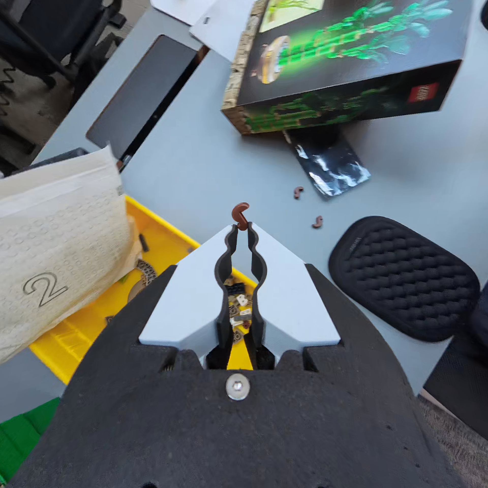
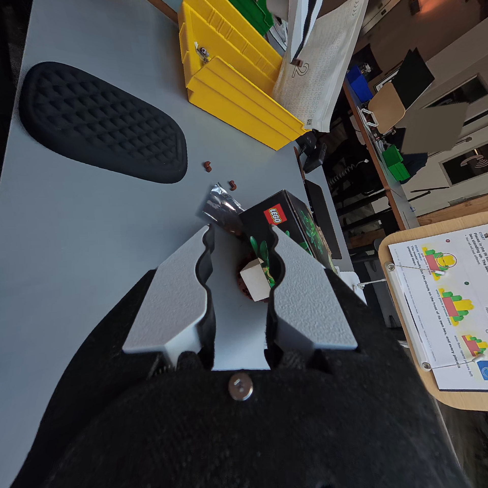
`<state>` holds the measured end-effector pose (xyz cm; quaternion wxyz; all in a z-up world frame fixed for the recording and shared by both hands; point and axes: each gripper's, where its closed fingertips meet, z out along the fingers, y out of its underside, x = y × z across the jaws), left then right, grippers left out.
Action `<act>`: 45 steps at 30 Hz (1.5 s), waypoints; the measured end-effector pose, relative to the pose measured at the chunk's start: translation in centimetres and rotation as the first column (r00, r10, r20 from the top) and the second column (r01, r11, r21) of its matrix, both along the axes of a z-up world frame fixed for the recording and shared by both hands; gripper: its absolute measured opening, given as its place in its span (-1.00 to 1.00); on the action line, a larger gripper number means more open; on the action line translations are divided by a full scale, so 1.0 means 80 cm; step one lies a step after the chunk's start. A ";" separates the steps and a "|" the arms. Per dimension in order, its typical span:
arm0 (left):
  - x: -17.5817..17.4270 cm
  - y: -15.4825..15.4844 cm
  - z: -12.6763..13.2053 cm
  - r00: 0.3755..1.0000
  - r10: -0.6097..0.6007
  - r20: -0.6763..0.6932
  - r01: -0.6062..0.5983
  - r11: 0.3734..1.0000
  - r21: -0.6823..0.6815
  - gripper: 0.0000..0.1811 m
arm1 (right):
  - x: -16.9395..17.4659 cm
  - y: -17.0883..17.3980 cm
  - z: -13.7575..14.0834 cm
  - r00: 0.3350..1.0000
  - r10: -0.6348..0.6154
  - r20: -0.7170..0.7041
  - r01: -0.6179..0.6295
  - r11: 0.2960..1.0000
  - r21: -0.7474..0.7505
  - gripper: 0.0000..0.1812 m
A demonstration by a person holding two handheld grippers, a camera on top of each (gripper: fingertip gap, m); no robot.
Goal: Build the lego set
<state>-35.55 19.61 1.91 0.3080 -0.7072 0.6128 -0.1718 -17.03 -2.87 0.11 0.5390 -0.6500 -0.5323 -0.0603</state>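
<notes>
Brown piece [image 1: 240, 215] sits pinched at the tips of the left hand-held gripper [image 1: 242, 227] above the desk [image 1: 184, 171]; the right hand-held gripper [image 2: 241, 232] gapes wide, empty.

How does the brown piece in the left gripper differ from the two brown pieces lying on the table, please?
The held brown piece is pinched at the left gripper tips, clear of the table; the two loose brown pieces lie flat, ungripped, near the black pad. The held one stands upright. All look like the same curved brown shape.

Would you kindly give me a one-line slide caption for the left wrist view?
Left gripper pinches a brown S-shaped piece over the grey table; two similar pieces lie beyond.
</notes>
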 end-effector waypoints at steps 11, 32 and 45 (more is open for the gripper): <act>0.076 -0.073 -0.182 0.895 -0.160 -0.417 0.154 0.987 -0.047 -0.94 | 0.005 -0.042 0.015 0.999 0.013 -0.048 -0.011 0.999 0.050 -0.57; 0.085 -0.066 -0.186 0.959 -0.105 -0.262 0.068 0.987 -0.147 -0.65 | 0.086 -0.021 -0.009 0.996 -0.087 -0.026 0.089 0.992 0.086 -0.30; 0.172 -0.154 -0.032 0.959 -0.240 0.150 0.132 0.849 0.512 0.09 | 0.182 0.041 -0.023 0.908 -0.256 0.331 0.185 0.955 0.231 0.04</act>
